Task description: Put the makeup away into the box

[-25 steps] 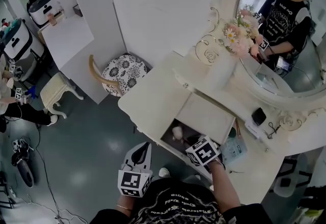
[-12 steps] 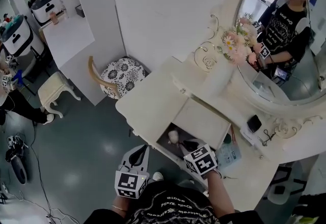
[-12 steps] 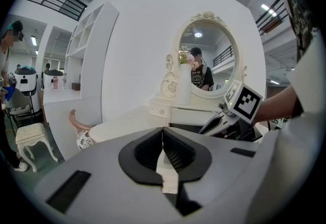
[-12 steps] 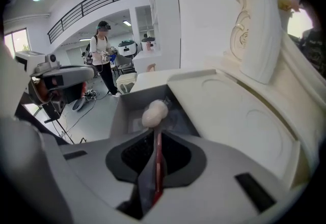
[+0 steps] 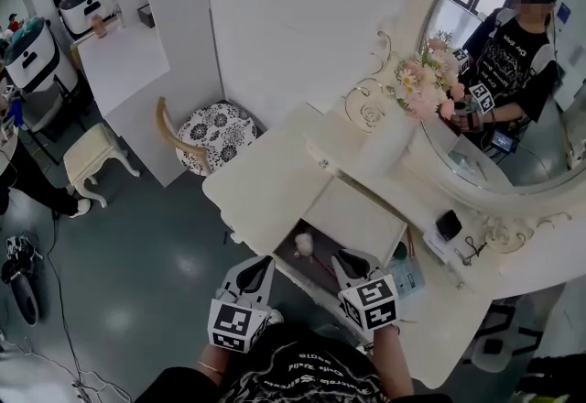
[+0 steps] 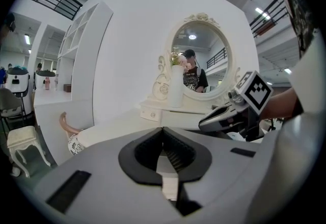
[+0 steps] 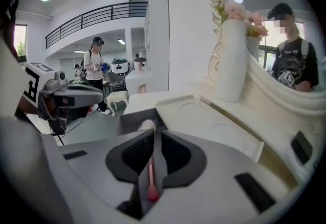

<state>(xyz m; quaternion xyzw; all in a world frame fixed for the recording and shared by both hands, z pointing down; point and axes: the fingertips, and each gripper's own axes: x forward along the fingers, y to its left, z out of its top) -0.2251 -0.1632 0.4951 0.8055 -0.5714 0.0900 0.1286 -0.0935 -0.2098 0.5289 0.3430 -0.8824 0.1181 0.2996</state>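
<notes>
**Brush clamped in the right fingers, at the open box**

The right gripper has its fingers closed on a brush. The thin pink handle lies between the two pads, and the pale fluffy head sticks out past the tips. The head shows in front of the grey inside of the box, which is sunk into the front part of the white desk. I cannot tell whether the head touches the box. The lid is open and lies just behind the opening.

The left gripper has its fingers together, with nothing between them. In the head view it is at the front edge of the desk, to the left of the right gripper and apart from it, and it touches no thing.

Farther back on the desk, below the round mirror, lies a small black case, well apart from both grippers.
</notes>
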